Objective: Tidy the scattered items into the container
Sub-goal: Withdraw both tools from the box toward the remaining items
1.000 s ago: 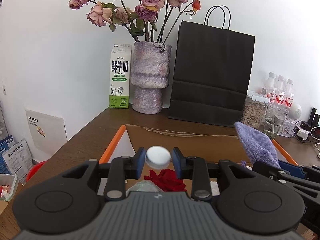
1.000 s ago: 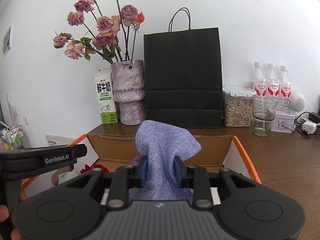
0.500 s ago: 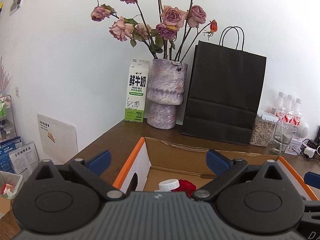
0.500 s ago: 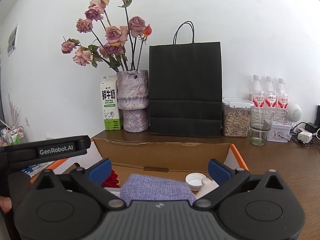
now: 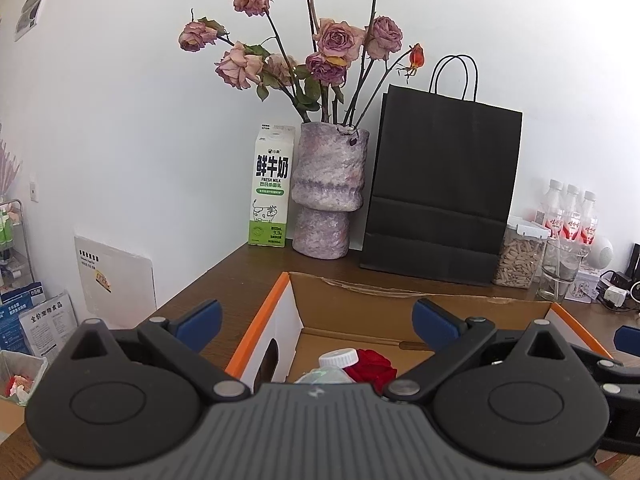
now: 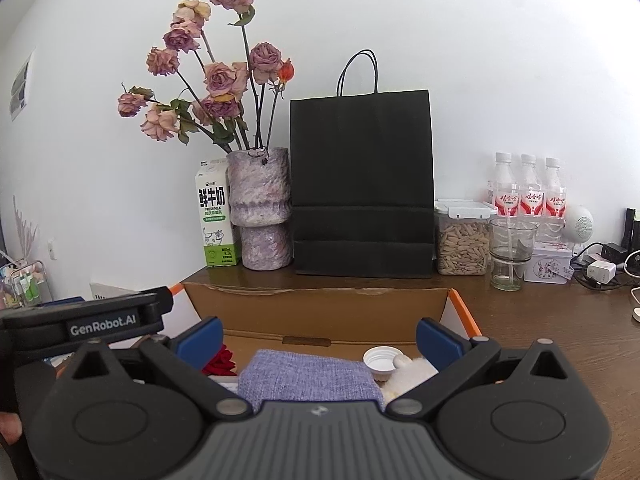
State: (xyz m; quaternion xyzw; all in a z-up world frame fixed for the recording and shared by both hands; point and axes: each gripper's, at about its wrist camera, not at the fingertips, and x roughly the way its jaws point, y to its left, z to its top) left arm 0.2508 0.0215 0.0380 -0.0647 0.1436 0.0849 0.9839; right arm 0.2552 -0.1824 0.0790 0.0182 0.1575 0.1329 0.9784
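Brown desk (image 6: 560,340) against white wall, box (image 6: 320,304) near you. Cloth (image 6: 308,376), bottle (image 5: 334,364), red flower (image 5: 372,366), cap (image 6: 382,358) lie inside box. Your left claw (image 5: 316,320) and right claw (image 6: 320,338) spread wide, empty. No stray items visible; task looks near done.

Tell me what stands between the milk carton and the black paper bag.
The purple vase of dried roses stands between the milk carton and the black paper bag, plain in both wrist views.

My two wrist views sit close above the cardboard box (image 5: 400,312) (image 6: 320,304), facing the back wall; both share it.
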